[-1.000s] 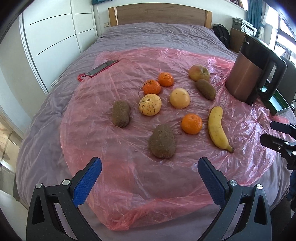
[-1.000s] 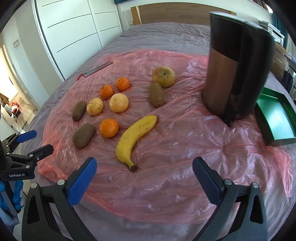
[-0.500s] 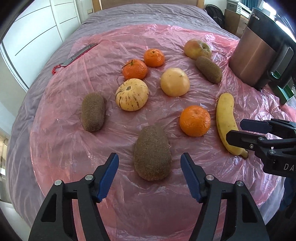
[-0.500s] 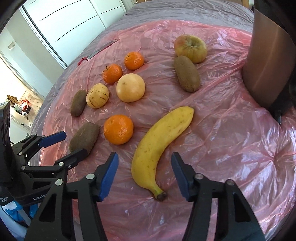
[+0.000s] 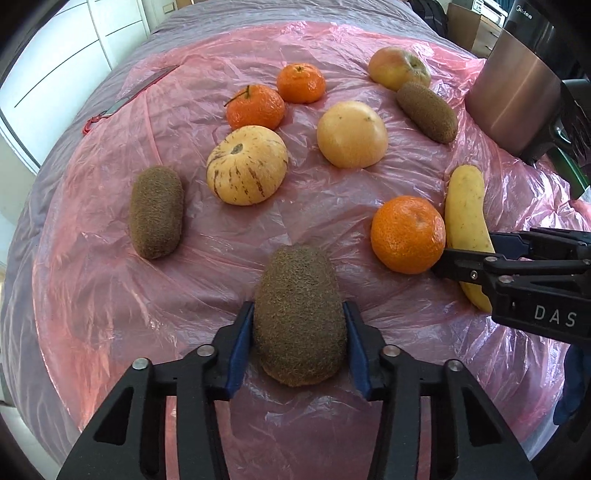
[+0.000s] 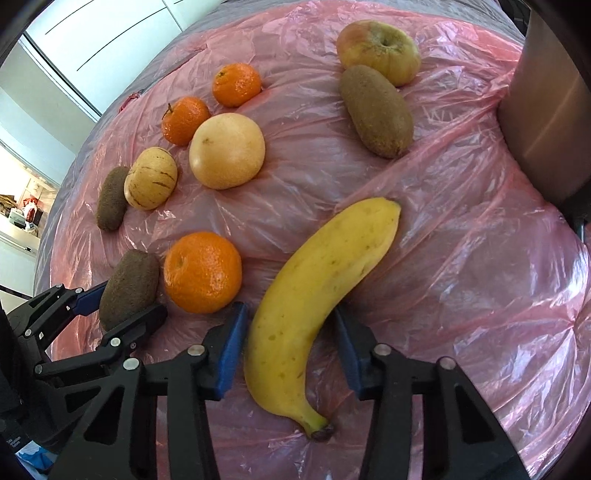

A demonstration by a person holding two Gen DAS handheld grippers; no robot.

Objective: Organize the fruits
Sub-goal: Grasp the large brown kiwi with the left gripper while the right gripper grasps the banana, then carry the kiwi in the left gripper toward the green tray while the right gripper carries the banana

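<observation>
Covering a grey bed (image 5: 229, 18), crinkled pink plastic sheet (image 5: 332, 206); white wardrobe doors (image 5: 74, 48) beyond.

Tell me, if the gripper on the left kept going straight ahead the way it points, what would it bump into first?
The kiwi. The left gripper already has it between its closing fingers, which look to be touching its sides. Straight ahead under the kiwi is only the pink plastic sheet.

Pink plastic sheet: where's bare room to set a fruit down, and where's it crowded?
Widest bare sheet lies right of the banana, short of the metal appliance. A smaller patch sits between the left kiwi and the front kiwi, toward the near edge. Crowded: the middle, around the striped melon, pale round fruit and tangerines.
</observation>
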